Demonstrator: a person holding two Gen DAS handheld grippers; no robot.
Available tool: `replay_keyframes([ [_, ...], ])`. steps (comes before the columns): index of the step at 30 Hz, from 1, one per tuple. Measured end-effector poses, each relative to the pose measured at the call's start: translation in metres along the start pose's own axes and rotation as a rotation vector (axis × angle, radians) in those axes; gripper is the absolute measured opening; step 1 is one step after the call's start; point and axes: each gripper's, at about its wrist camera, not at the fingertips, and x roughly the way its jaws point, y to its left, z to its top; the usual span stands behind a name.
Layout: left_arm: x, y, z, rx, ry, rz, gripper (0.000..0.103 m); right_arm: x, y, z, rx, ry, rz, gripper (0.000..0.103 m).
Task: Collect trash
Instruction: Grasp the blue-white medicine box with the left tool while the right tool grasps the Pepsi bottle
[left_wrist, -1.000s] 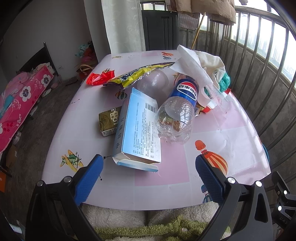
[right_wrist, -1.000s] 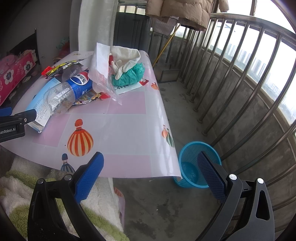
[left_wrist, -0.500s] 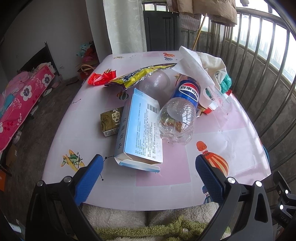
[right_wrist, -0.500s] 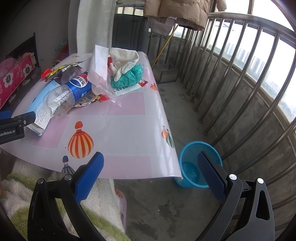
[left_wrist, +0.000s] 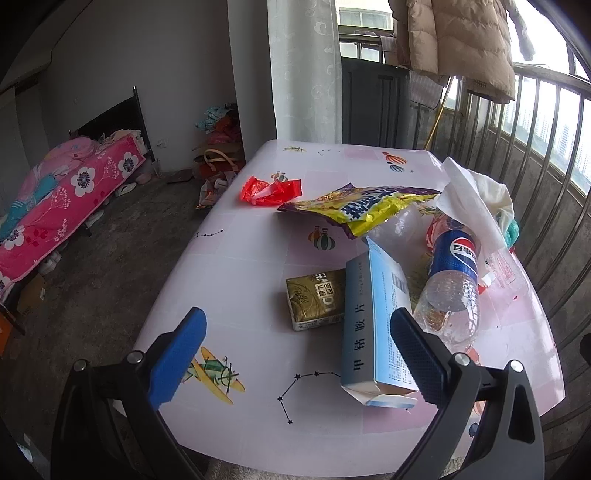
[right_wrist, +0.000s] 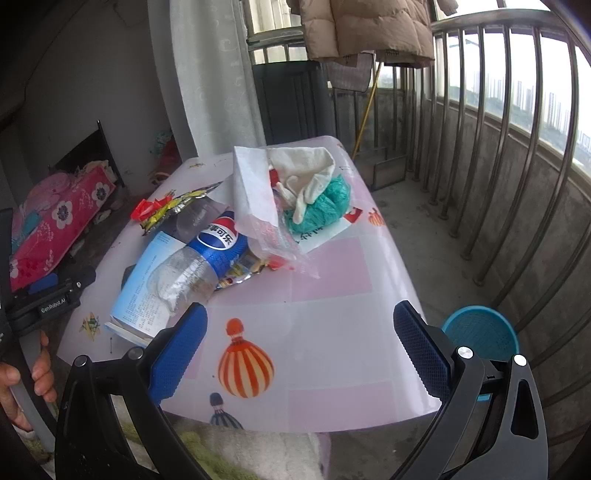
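Right gripper (right_wrist: 297, 341) fills the bottom of the frame, blue pads spread wide, nothing between them, hovering over the near edge of the table (right_wrist: 332, 280) with its pink balloon-print cover. Trash pile sits center-left: clear Pepsi bottle (right_wrist: 199, 258) lying on its side across a light-blue box (right_wrist: 142, 295), snack wrappers (right_wrist: 243, 269) under its neck. Clear plastic bag (right_wrist: 258, 214) stands just behind, touching white cloth (right_wrist: 306, 170) and teal crumpled wad (right_wrist: 325, 203). Red wrapper (right_wrist: 147, 208) and yellow foil bag (right_wrist: 173, 206) further left. Blue wastebasket (right_wrist: 480, 332) on the floor at lower right, beside the table. Left gripper (right_wrist: 48, 291) at left edge, a hand (right_wrist: 22, 376) on its handle.
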Motion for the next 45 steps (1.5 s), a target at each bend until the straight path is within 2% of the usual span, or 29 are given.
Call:
replay_keyframes([
  [4,0.003,0.021,-0.002,-0.056,-0.085,-0.233,0.098,0.029,0.015,0.021,0.090,0.057,0.166,0.096],
  [8,0.018,0.020,0.003,-0.063,-0.037,-0.329,0.098,0.058,0.031,0.037,0.134,0.129,0.303,0.096],
  [12,0.030,0.013,0.003,-0.053,-0.017,-0.389,0.098,0.093,0.045,0.046,0.181,0.202,0.371,0.094],
  [15,0.044,0.011,0.001,-0.079,0.035,-0.449,0.097,0.121,0.050,0.050,0.256,0.294,0.427,0.090],
  [17,0.055,0.011,-0.001,-0.098,0.073,-0.472,0.084,0.137,0.053,0.048,0.297,0.349,0.449,0.088],
  [18,0.060,0.011,-0.002,-0.105,0.096,-0.479,0.082,0.145,0.054,0.048,0.314,0.371,0.456,0.088],
  [20,0.070,0.013,-0.005,-0.125,0.138,-0.496,0.068,0.156,0.055,0.046,0.346,0.413,0.471,0.084],
  [21,0.073,0.013,-0.007,-0.134,0.158,-0.504,0.065,0.160,0.055,0.044,0.361,0.429,0.475,0.082],
  [23,0.079,0.013,-0.010,-0.145,0.189,-0.522,0.057,0.165,0.055,0.042,0.383,0.461,0.490,0.070],
  [26,0.083,0.013,-0.014,-0.157,0.212,-0.546,0.055,0.167,0.048,0.037,0.420,0.490,0.538,0.068],
  [31,0.081,0.012,-0.016,-0.148,0.228,-0.560,0.051,0.142,0.038,0.033,0.395,0.516,0.558,0.067],
  [38,0.078,0.012,-0.021,-0.159,0.266,-0.568,0.047,0.119,0.033,0.014,0.317,0.601,0.543,0.067],
  [41,0.081,0.010,-0.022,-0.158,0.286,-0.552,0.047,0.117,0.038,0.012,0.287,0.597,0.513,0.067],
  [45,0.089,0.006,-0.021,-0.161,0.310,-0.548,0.047,0.130,0.037,0.020,0.342,0.574,0.526,0.069],
])
